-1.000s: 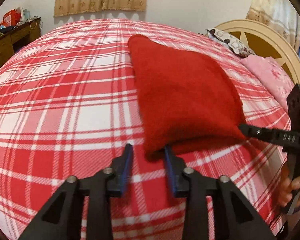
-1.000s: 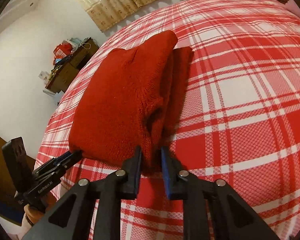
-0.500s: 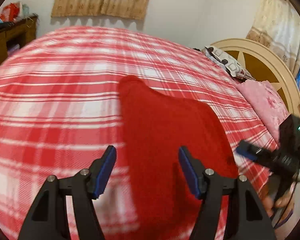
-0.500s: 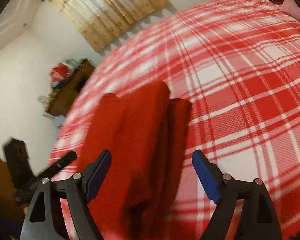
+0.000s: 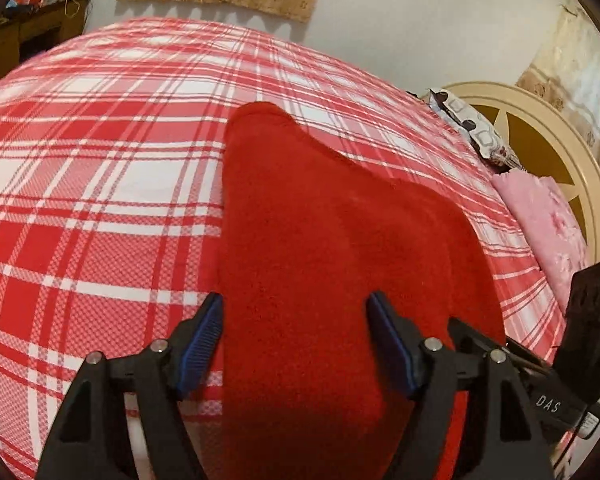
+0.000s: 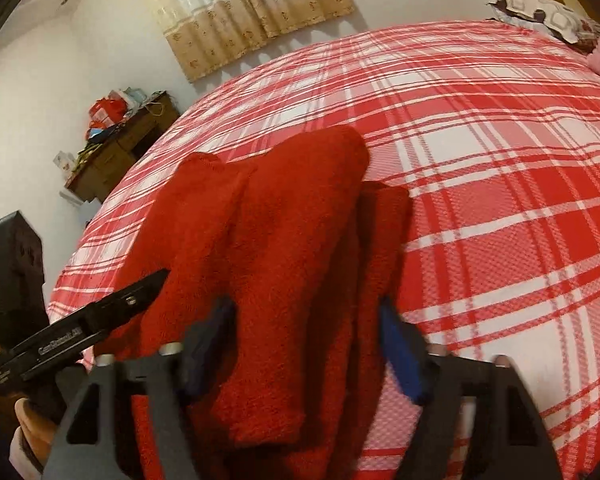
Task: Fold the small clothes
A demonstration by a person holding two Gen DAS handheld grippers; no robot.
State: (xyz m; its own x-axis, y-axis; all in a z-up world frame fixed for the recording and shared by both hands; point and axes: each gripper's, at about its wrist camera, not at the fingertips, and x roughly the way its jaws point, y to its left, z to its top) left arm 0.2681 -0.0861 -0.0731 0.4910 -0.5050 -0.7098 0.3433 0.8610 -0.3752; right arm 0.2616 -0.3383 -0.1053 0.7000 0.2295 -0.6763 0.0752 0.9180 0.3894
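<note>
A red knitted garment (image 5: pixel 332 248) lies folded on the red-and-white plaid bed (image 5: pixel 100 184). In the right wrist view the garment (image 6: pixel 284 248) shows stacked folds, with a narrower strip along its right side. My left gripper (image 5: pixel 296 332) is open and empty, its blue-padded jaws spread above the garment's near end. My right gripper (image 6: pixel 308 344) is open and empty too, jaws apart over the near edge. Each gripper shows in the other's view: the right one in the left wrist view (image 5: pixel 540 380), the left one in the right wrist view (image 6: pixel 84 320).
A cream headboard (image 5: pixel 540 136), a pink pillow (image 5: pixel 540 220) and a patterned pillow (image 5: pixel 472 128) are at the right. A wooden desk (image 6: pixel 116 148) with clutter stands by the wall at the left. Curtains (image 6: pixel 240 8) hang behind the bed.
Both grippers were shut on the garment's near edge a second ago. They have let go, opened wide and risen above it. The garment now lies flat on the bed.
</note>
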